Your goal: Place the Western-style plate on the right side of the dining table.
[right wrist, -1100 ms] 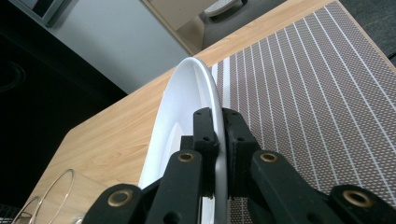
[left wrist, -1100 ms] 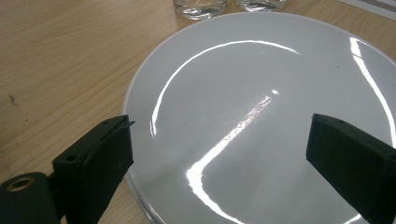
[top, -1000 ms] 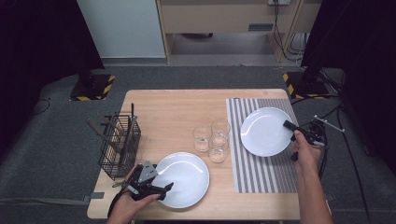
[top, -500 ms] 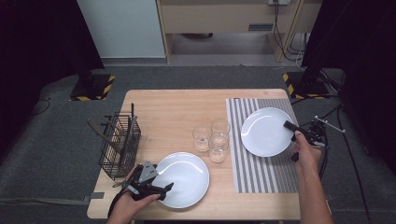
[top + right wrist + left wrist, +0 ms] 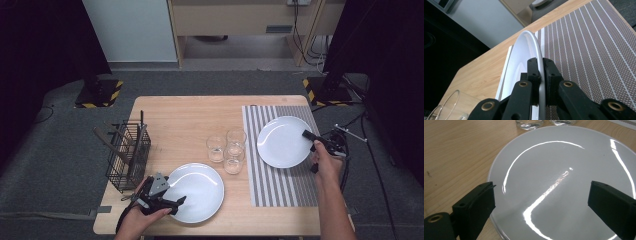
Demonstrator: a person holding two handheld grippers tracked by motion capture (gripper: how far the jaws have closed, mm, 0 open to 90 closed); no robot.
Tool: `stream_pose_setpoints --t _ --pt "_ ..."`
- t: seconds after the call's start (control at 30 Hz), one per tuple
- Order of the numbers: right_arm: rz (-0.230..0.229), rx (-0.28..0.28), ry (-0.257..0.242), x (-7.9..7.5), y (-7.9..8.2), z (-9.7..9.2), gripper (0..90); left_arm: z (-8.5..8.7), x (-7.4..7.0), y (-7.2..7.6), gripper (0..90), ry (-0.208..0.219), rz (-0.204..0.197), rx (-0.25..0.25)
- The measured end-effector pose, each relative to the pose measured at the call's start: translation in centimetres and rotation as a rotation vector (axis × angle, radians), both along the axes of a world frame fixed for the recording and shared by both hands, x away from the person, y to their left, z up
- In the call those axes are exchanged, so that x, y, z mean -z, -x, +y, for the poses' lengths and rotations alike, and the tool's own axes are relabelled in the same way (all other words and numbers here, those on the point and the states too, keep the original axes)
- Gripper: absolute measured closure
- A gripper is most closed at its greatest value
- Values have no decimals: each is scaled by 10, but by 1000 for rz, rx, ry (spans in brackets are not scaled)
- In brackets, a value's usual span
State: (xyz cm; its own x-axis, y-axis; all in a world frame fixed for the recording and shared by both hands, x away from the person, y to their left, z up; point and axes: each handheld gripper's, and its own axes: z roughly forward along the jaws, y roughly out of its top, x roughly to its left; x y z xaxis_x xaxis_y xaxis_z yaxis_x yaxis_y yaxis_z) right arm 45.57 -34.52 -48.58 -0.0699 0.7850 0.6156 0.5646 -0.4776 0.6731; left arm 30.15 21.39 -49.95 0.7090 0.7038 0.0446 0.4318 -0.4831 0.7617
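A light wooden table (image 5: 185,120) seen from above, with a striped grey placemat (image 5: 272,187) covering its right part as the landmark; a white plate (image 5: 280,142) sits on the far half of the placemat, its right rim reaching almost to the mat's right edge; the right gripper (image 5: 311,137) has its jaws closed tight on that right rim, one jaw above and one below, as the right gripper view shows with the plate (image 5: 524,53) edge-on between the black pads; the near half of the placemat is bare; just left of the placemat stand three clear drinking glasses (image 5: 226,147) in a close cluster; further left and nearer the person lies a second white plate (image 5: 200,192), close to the table's near edge; the left gripper (image 5: 172,202) hovers at its left rim with jaws spread wide on either side of the plate (image 5: 564,182) and gripping nothing; well left of the placemat, at the table's left edge, stands a black wire basket (image 5: 129,157) holding dark utensils too small to identify; bare wood lies open beyond the glasses; both forearms are cut off by the bottom of the frame.
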Motion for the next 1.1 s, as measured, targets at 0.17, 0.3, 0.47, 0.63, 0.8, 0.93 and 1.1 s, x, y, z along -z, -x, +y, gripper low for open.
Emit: stream_pose_setpoints --t 0.17,0.3,0.47,0.63,0.8,0.93,1.1 --pt "3 -4 5 2 0 1 854 0 0 0 66 -1 -1 0" --pt "5 -8 8 3 -1 1 855 0 0 0 66 -3 -1 2" --pt "12 -8 13 3 -1 1 857 0 0 0 66 -1 -1 0" --pt "12 -16 17 4 -1 0 857 -1 0 0 66 -2 -1 3" --pt "21 -26 11 5 -2 0 857 -1 0 0 66 -3 -1 3" --pt "29 -31 5 6 -3 1 856 -1 0 0 66 -4 -2 4" --pt "31 -29 1 7 -4 0 857 -1 0 0 66 -5 -2 4"
